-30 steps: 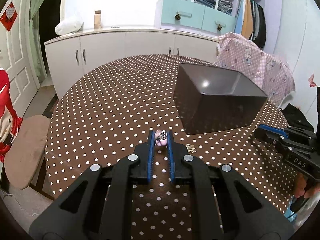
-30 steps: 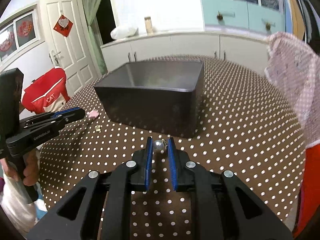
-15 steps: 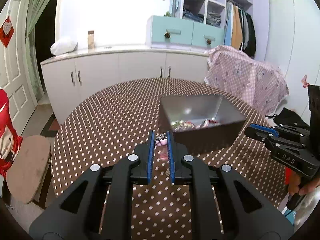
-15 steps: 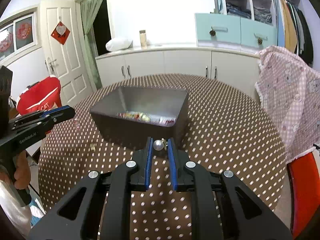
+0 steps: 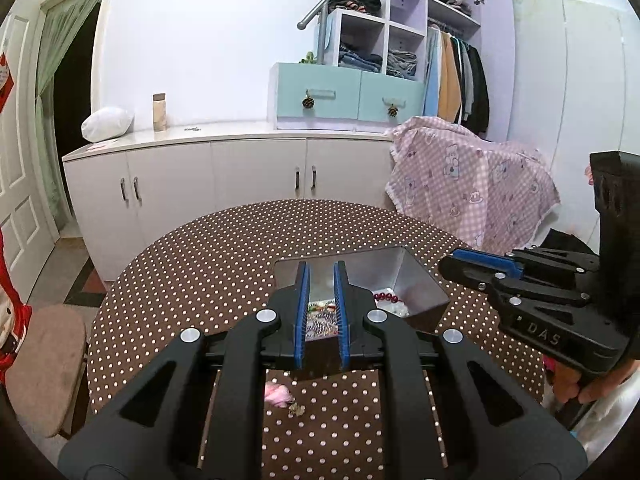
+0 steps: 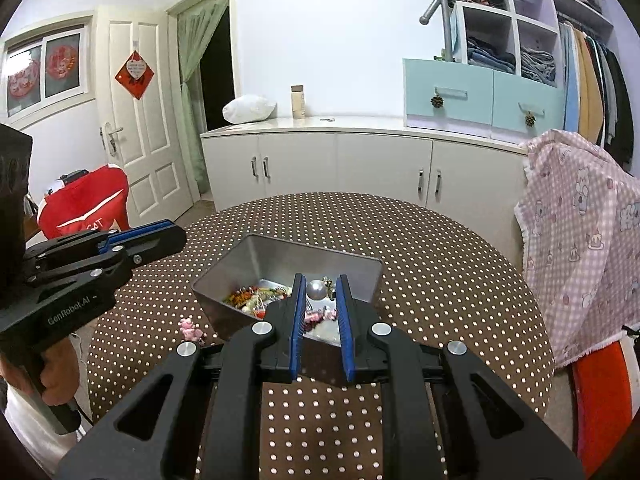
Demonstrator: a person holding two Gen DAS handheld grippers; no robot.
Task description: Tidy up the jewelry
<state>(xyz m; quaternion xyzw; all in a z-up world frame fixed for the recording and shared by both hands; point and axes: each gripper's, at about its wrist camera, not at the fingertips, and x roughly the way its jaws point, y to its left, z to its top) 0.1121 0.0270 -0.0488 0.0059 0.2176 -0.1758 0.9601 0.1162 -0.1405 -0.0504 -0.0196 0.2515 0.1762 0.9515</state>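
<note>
Nearest the left wrist camera, on the dotted brown tablecloth (image 5: 192, 280), lie a pink soft-looking trinket (image 5: 277, 394) and just beside it a tiny gold-coloured piece (image 5: 296, 409), both outside the box and under the gripper's body; in the right wrist view the pink trinket (image 6: 191, 329) sits near the box's left corner. Both look very light, the gold one small enough to skid or flip under a hard pad, so a low, slow pinch across the pink one's padded middle seems the safer hold, and the gold one likely needs the fingertips flat to the cloth. The left gripper (image 5: 321, 276) hangs over the near edge of the metal box (image 5: 424, 280), its jaws a little apart with nothing visibly between them. The right gripper (image 6: 321, 289) hovers above the box too, jaws slightly spread, a silver bead (image 6: 316, 289) with a small metal charm showing between the tips; whether the pads touch it or it is loose cannot be told. It is smooth, round, hard and prone to slip, so the charm or link beside it may give a surer hold. Farther in, the box (image 6: 280, 252) holds mixed jewellery: coloured beads, a red bead string (image 5: 386, 297) and pink pieces, light and tangle-prone.
</note>
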